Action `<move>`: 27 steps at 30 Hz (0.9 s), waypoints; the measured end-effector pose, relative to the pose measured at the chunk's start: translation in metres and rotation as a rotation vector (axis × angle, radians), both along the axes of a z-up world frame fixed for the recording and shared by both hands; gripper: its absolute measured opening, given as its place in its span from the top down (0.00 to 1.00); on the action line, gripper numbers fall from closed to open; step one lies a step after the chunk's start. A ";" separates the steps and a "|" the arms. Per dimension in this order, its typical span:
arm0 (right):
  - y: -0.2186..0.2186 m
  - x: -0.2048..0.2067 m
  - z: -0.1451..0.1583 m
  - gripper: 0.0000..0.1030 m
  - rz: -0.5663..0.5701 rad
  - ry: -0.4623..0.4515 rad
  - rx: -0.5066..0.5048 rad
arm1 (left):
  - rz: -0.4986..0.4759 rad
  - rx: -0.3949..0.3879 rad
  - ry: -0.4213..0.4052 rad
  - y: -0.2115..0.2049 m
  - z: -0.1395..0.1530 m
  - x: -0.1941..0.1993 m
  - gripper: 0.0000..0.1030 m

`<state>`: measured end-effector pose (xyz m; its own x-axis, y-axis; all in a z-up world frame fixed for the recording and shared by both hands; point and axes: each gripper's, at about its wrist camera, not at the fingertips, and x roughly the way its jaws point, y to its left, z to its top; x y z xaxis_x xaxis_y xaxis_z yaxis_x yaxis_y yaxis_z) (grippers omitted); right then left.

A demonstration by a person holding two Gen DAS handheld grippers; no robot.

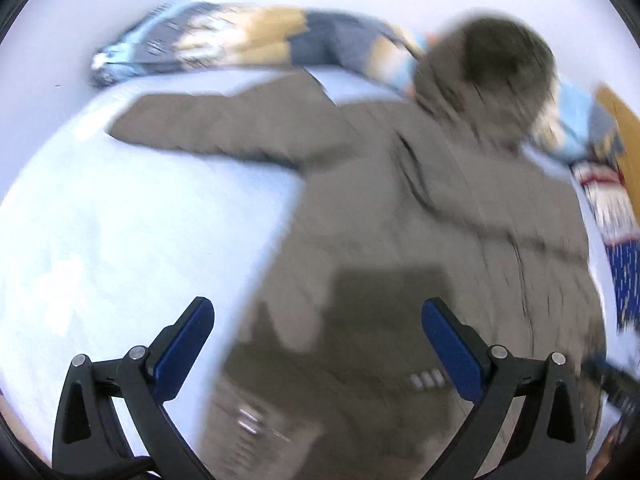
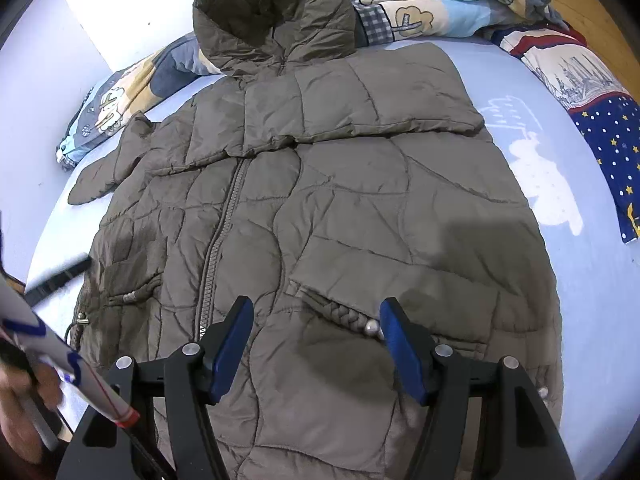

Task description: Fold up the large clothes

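Right claw (image 2: pixel 316 344): jaws apart, nothing between the blue pads (image 2: pixel 230 354), tilted steeply down over the lower front of the jacket (image 2: pixel 320 184), above a braided cord pull with a metal bead (image 2: pixel 370 327) at a pocket. Its fingers are black plastic with bolted pivots.

Left claw (image 1: pixel 318 348): jaws spread wide, blue pads (image 1: pixel 182 354) holding nothing, pointing down over the jacket (image 1: pixel 400 200) hem; this view is smeared by motion blur. In the right wrist view a hand (image 2: pixel 24 396) at the lower left edge holds a white rod with blue markings (image 2: pixel 68 356); a dark bar (image 2: pixel 60 274) juts in above it.

Jacket: olive-brown quilted puffer, irregular curved stitch lines, slightly glossy crinkled shell. It lies front-up on the bed (image 2: pixel 580 280), zip (image 2: pixel 218 248) closed up the middle, hood (image 2: pixel 272 16) spread open at the far end. One sleeve (image 2: pixel 360 100) is folded across the chest; the other sleeve (image 2: pixel 108 172) sticks out to the side, flat on the sheet.

Bed: pale blue sheet with white printed shapes (image 2: pixel 548 184). A patchwork cartoon-print quilt (image 2: pixel 420 0) is bunched beyond the hood, and a navy star-patterned cloth (image 2: pixel 608 128) lies at the far right
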<state>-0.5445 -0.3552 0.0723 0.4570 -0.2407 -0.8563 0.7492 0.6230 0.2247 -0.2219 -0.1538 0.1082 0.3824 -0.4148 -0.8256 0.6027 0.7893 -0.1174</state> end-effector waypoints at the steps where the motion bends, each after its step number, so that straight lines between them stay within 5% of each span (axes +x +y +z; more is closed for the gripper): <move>1: -0.001 -0.002 0.001 0.32 -0.002 -0.003 0.000 | 0.039 -0.019 -0.005 0.008 0.006 0.020 0.00; 7: -0.003 -0.008 0.003 0.32 -0.001 -0.007 0.002 | 0.227 -0.020 -0.019 0.046 0.003 0.137 0.00; 14: 0.004 -0.002 0.003 0.32 0.034 0.014 -0.022 | 0.408 -0.152 0.136 0.102 -0.036 0.253 0.04; 19: 0.003 0.008 -0.003 0.32 0.044 0.026 -0.016 | 0.464 -0.265 0.223 0.113 -0.057 0.309 0.21; 27: 0.001 0.015 -0.021 0.32 0.049 0.063 0.009 | 0.597 -0.396 0.293 0.125 -0.091 0.367 0.27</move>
